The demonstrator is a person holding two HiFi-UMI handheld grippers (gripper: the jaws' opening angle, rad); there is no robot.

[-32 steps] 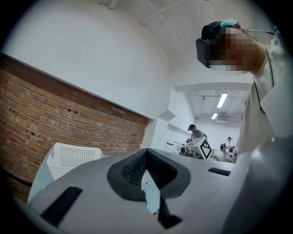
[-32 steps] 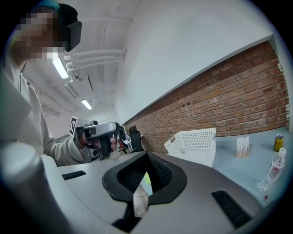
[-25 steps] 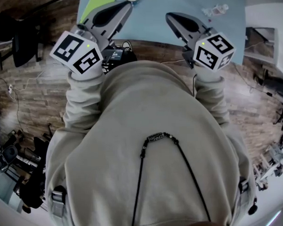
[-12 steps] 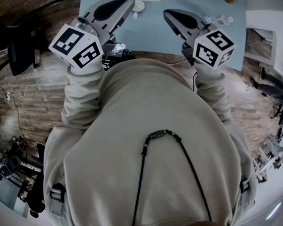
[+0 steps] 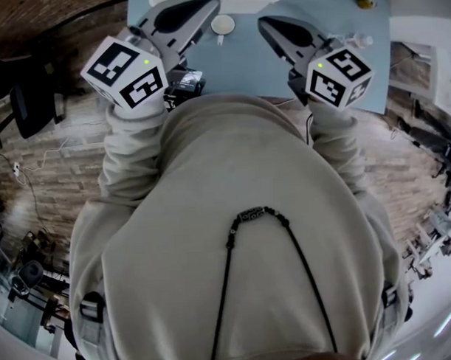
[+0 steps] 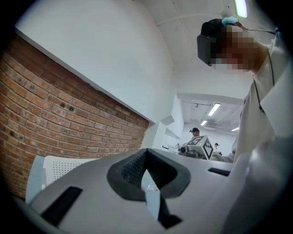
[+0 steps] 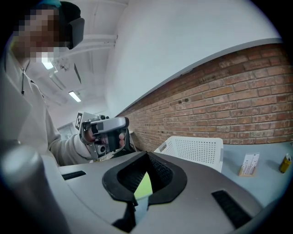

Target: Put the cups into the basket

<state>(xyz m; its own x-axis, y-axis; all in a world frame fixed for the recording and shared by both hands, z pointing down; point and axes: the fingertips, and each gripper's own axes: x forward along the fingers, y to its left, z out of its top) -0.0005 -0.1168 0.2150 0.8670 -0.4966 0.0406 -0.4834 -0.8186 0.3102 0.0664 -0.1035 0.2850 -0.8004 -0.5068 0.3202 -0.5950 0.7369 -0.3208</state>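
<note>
1. Nearest to me is the person's beige hoodie, right up against the near edge of the light blue table. Wood-patterned floor shows on either side.
2. A black device sits at that near edge, just beside the left gripper's marker cube.
3. The left gripper and the right gripper reach out over the table side by side, apart, with bare blue top between them.
4. In its own view, the left gripper's jaws are pressed together with nothing in them. Only a sliver of table shows through the notch.
5. The right gripper's jaws are likewise closed and empty. A strip of green sheet shows past them.
6. The table's left edge runs close outside the left gripper. Its right edge lies well right of the right gripper, so there is more open room on that side.
7. A small white cup stands upright on the table between the two gripper tips. From above it is a pale disc with a white rim.
8. A clear crinkled item lies by the right gripper's cube. I cannot tell whether it is a cup.
9. The white perforated basket sits on the far part of the table, just beyond the cup, in front of the brick wall. A small card stand and a yellow bottle are to its right.
</note>
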